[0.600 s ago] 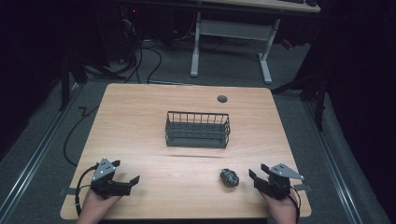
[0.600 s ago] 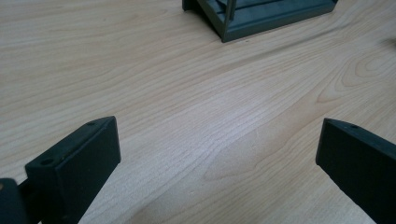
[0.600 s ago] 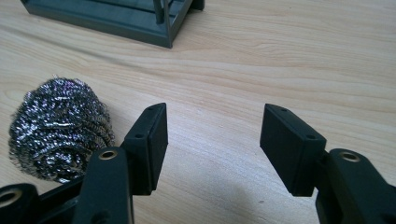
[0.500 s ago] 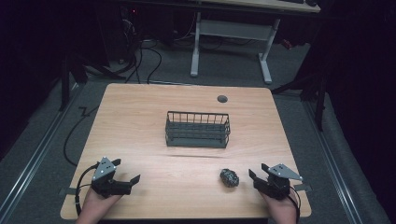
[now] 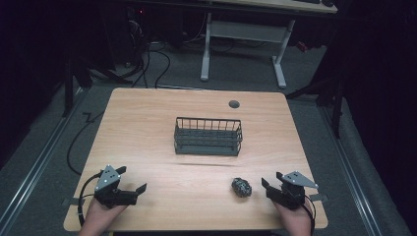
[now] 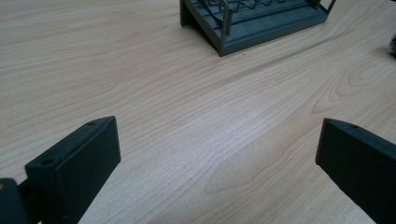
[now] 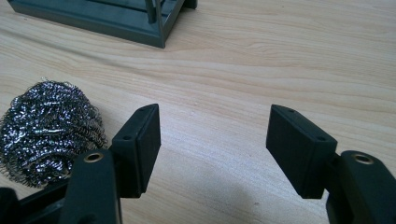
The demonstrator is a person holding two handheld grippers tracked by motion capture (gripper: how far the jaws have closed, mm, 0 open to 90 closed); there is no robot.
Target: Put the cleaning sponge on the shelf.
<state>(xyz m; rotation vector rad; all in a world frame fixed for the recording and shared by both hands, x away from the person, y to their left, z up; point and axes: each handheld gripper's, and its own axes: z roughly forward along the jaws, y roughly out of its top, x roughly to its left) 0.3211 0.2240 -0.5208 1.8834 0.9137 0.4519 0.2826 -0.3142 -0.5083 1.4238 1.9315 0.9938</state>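
A dark wire basket (image 5: 208,136) stands at the middle of the wooden table (image 5: 147,123); its corner shows in the left gripper view (image 6: 252,23) and in the right gripper view (image 7: 107,16). A steel wool ball (image 5: 241,187) lies near the front right, just left of my right gripper (image 5: 268,187). In the right gripper view the steel wool ball (image 7: 46,130) sits outside the left jaw. My right gripper (image 7: 212,140) is open with nothing between its jaws. My left gripper (image 5: 140,189) rests at the front left, open and empty (image 6: 215,158).
A round cable grommet (image 5: 234,104) sits near the table's far edge. Beyond the table stand a white desk frame (image 5: 241,39) and loose cables (image 5: 157,59) on the grey floor. Bare wood lies between the two grippers.
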